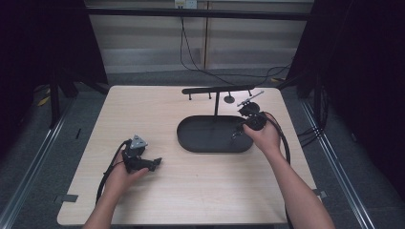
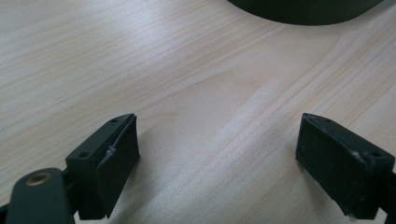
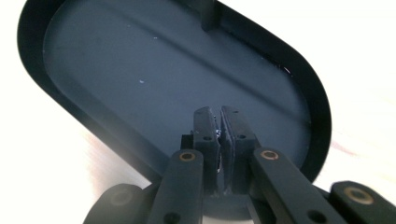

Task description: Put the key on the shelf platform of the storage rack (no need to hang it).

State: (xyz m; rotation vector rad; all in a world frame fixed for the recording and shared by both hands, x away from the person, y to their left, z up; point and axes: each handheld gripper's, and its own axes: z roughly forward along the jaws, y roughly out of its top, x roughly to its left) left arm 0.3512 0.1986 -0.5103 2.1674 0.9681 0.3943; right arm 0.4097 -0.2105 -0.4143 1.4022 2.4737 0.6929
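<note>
Down at the near left of the wooden table (image 1: pixel 191 191), the left gripper (image 1: pixel 154 163) rests with jaws spread wide over bare wood, pinching nothing. Further in, the right gripper (image 3: pixel 218 122) hangs over the right end of the black oval tray (image 1: pixel 191 143), pads pressed together; there's a tiny glint between them, but I can't tell if that's an actual item. Tray looks empty otherwise. Behind it stands a T-shaped rack (image 1: pixel 217 90) with little pegs. My guess: it's a place-or-pick step at the tray, so next up needs opening those jaws.
</note>
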